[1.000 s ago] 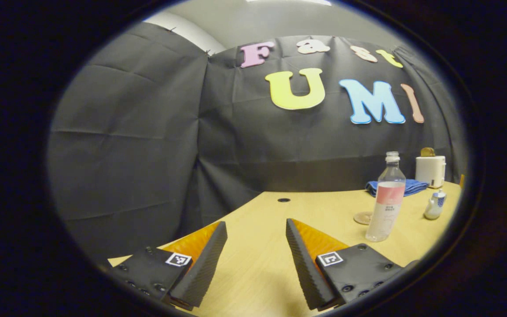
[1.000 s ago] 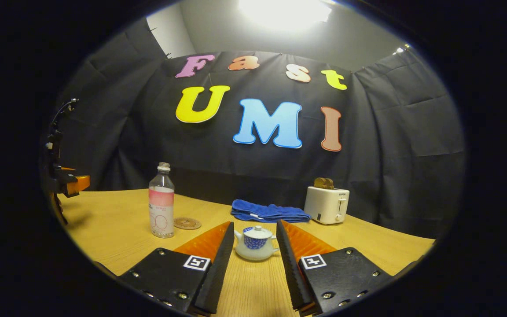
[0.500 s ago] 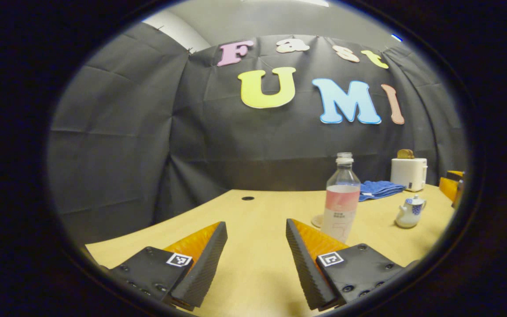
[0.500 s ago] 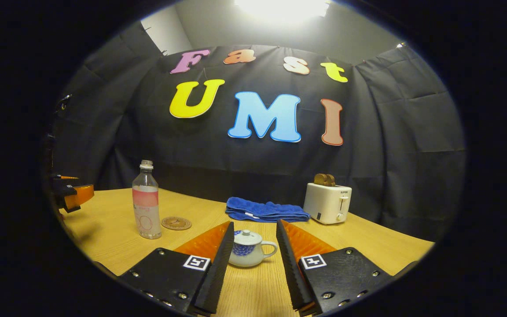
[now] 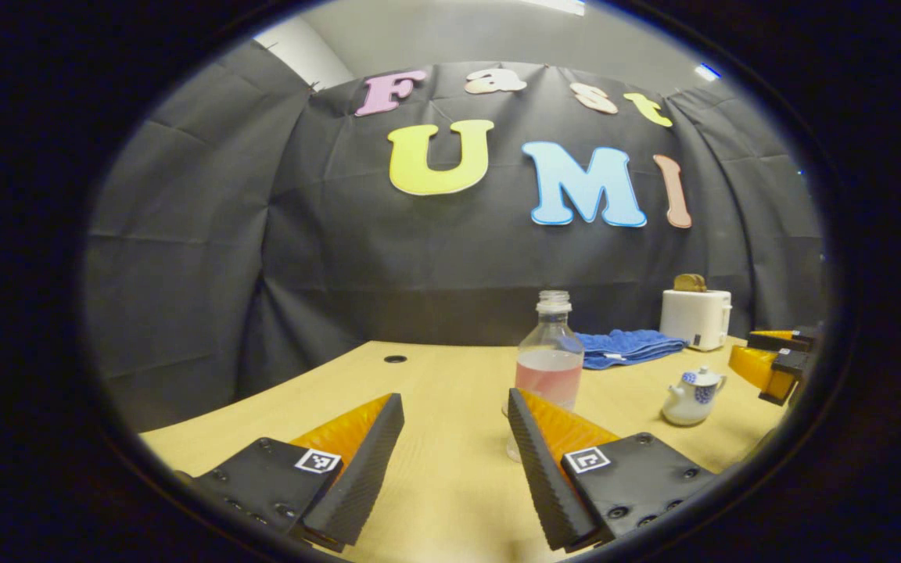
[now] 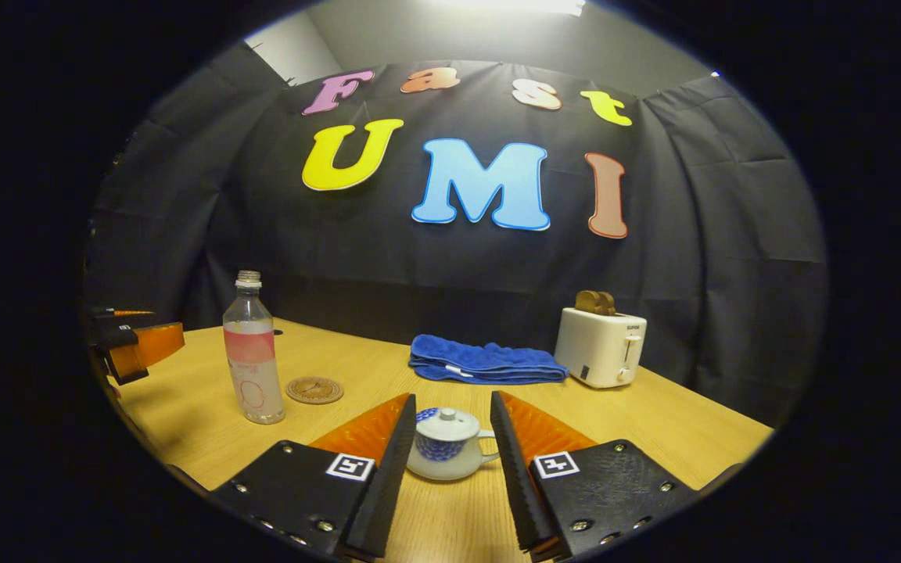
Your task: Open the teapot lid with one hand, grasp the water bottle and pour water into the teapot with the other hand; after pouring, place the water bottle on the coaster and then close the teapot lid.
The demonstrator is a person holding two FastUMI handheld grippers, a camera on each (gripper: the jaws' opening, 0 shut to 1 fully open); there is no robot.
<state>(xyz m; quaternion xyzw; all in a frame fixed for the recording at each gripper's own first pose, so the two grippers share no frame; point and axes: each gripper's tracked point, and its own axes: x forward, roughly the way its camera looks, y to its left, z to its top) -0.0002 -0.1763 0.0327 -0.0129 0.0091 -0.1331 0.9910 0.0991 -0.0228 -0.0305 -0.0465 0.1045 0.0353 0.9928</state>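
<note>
Teapot [image 6: 443, 451] is sitting upright on the table [image 6: 654, 422], lid [image 6: 446, 424] on, handle pointing right in the right gripper view, white with blue pattern. Right gripper [image 6: 450, 461] is hovering with jaws spread either side of it, not touching. Water bottle [image 6: 251, 352] is standing upright, uncapped, long axis vertical, beside the coaster [image 6: 314, 389]. Left gripper [image 5: 454, 453] is hanging with jaws spread, bottle just beyond.
</note>
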